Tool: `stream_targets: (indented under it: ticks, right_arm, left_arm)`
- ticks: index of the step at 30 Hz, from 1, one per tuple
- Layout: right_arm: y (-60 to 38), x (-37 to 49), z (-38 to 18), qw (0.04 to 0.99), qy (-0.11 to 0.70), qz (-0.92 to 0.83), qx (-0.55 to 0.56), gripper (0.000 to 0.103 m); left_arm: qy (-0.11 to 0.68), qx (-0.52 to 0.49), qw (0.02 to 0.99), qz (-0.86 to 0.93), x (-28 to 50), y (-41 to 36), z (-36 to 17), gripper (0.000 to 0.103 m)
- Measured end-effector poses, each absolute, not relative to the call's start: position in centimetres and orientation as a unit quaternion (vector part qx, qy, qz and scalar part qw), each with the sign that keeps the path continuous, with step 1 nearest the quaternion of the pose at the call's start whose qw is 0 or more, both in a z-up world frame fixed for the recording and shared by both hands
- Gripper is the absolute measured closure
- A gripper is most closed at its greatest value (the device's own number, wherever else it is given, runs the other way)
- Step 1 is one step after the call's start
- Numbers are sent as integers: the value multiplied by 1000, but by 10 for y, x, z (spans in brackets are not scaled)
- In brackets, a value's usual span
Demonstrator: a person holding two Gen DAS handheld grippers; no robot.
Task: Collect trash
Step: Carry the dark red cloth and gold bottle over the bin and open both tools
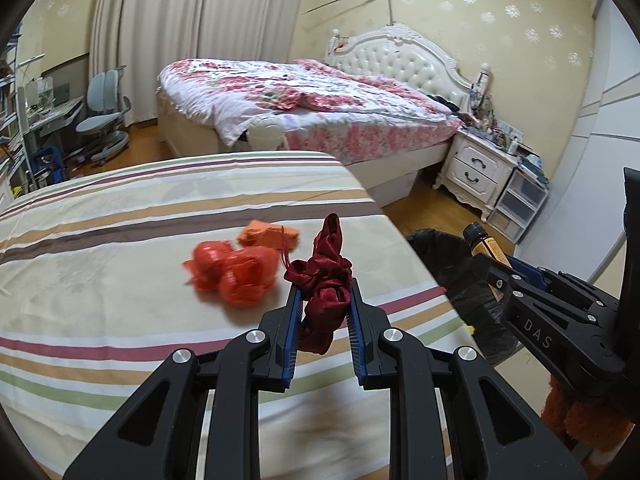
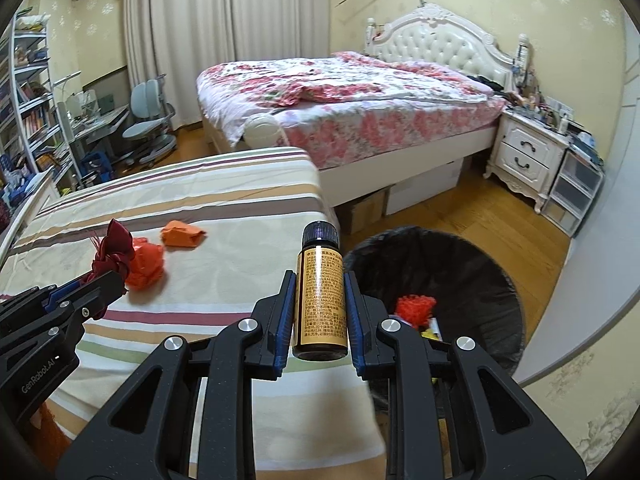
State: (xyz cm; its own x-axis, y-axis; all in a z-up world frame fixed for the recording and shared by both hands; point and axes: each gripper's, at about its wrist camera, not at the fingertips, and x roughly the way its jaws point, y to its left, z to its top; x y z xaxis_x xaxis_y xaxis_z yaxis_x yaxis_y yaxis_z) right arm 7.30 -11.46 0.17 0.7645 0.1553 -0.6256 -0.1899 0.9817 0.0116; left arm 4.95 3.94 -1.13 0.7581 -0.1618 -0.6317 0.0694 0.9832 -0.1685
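Left wrist view: left tongs (image 1: 323, 294) clamp one dark red cloth pouch (image 1: 326, 286), with two orange bundles (image 1: 236, 270) on the striped bench (image 1: 100, 240) just ahead-left. Right tongs (image 2: 319, 300) grip one amber bottle (image 2: 320, 300) upright; one black-lined bin (image 2: 460, 264) sits ahead-right.

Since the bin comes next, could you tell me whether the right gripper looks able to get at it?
Probably yes: the right gripper, shut on the bottle, has the bin open just beside it, nothing between.

The left tongs (image 1: 323, 292) pinch a crumpled dark red cloth (image 1: 326, 280) above the striped tabletop (image 1: 100, 272). Just beyond it on the tabletop lie a blurred red mesh bundle (image 1: 234, 276) and an orange packet (image 1: 268, 236). At the right edge the right tongs (image 1: 490, 258) grip a brown bottle (image 1: 482, 242) over a black-lined trash bin (image 1: 448, 256).
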Motion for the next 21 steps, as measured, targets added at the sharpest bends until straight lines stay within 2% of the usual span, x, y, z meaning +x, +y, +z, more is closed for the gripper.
stream_targets:
  ticks: [21]
  right_arm:
    - [-199,88,-5,947,320,11,3,80]
  left_arm:
    - [336,-21,936,-108,87,-50,-16,80]
